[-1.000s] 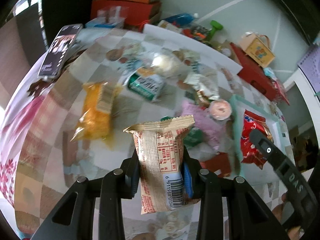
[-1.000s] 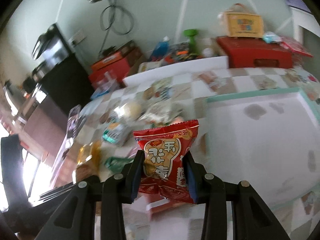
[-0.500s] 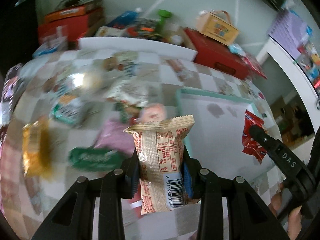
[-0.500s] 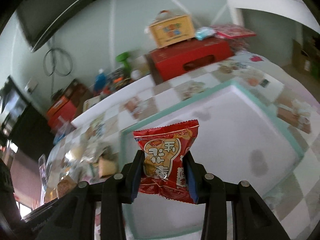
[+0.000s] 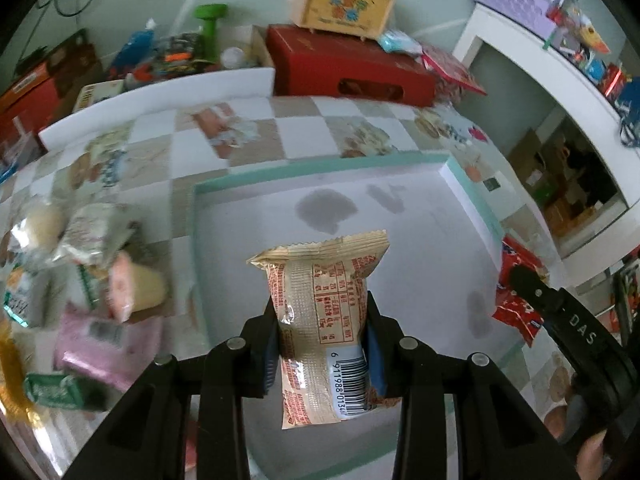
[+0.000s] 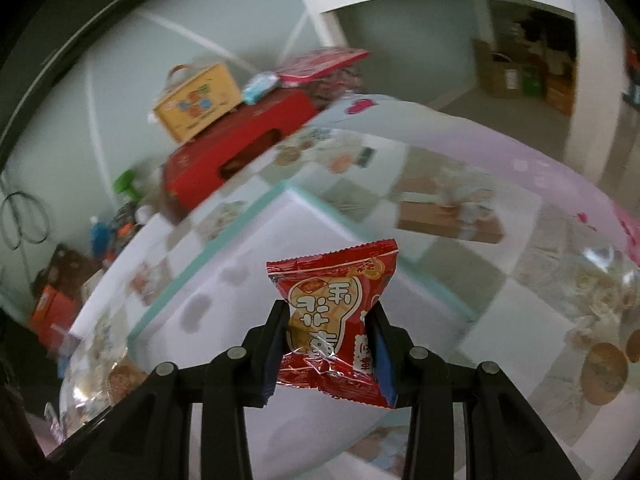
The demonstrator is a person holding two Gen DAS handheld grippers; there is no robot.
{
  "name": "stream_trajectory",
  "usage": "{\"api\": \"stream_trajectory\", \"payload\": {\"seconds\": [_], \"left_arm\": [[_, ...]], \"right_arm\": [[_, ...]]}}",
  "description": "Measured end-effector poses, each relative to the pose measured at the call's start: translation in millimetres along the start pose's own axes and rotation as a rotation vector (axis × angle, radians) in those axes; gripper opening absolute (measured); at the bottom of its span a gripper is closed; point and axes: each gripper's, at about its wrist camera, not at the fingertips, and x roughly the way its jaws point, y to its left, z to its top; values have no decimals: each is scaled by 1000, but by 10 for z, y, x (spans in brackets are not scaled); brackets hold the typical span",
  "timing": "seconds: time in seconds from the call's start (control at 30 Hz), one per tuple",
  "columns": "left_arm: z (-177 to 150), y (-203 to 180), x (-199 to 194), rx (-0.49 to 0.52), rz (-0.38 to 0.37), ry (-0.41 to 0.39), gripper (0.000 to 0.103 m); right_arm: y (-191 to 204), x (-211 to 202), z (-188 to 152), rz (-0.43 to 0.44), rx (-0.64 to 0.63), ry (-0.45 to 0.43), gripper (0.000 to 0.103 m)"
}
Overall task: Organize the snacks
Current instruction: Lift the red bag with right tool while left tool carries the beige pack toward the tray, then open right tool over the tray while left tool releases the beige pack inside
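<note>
left claw (image 5: pixel 322 340): clenched on tan snack packet (image 5: pixel 320 320), packet upright, barcode at its lower end, held above the tray floor
right claw (image 6: pixel 330 344): clenched on red snack packet (image 6: pixel 334 320), held above the tray's near-right corner
tray (image 5: pixel 320 168): white floor, teal rim, lies on the counter (image 5: pixel 256 128) with checkered cloth; floor bare apart from grey stains
left view only: loose snacks heaped on the counter just left of the tray's left rim – pink packet (image 5: pixel 104 344), green packet (image 5: pixel 56 390), pink-topped cup (image 5: pixel 136 286) on its side; also the right claw and its red packet at the tray's right rim
right view only: counter's right edge, bare cloth past the tray
far edge: red box (image 5: pixel 348 64) with yellow carry box (image 5: pixel 344 2) on top, behind the counter
open room: whole tray floor free; left side of the counter crowded
</note>
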Motion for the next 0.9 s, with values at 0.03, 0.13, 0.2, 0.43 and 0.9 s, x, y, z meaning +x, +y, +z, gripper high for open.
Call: {"api": "stream_trajectory", "payload": {"seconds": [0.03,0.13,0.2,0.43,0.9], "left_arm": [[11,-27,40,3,-2,5,37],[30,-98,154,15,-9,20,37],[29,-132,193,23,-2,29,37],[10,-119,41,37,-1,-1,70],[-92,319,-405,-58,34,-107,95]], "right_arm": [[-35,13,2,-13,12,2,42],[-121,57,6,-48,40,11,42],[-142,102,5,-53,46,22,43],[-124,-22,7,-56,43,-16,53],[167,-154,11,-12,-35,-49,87]]}}
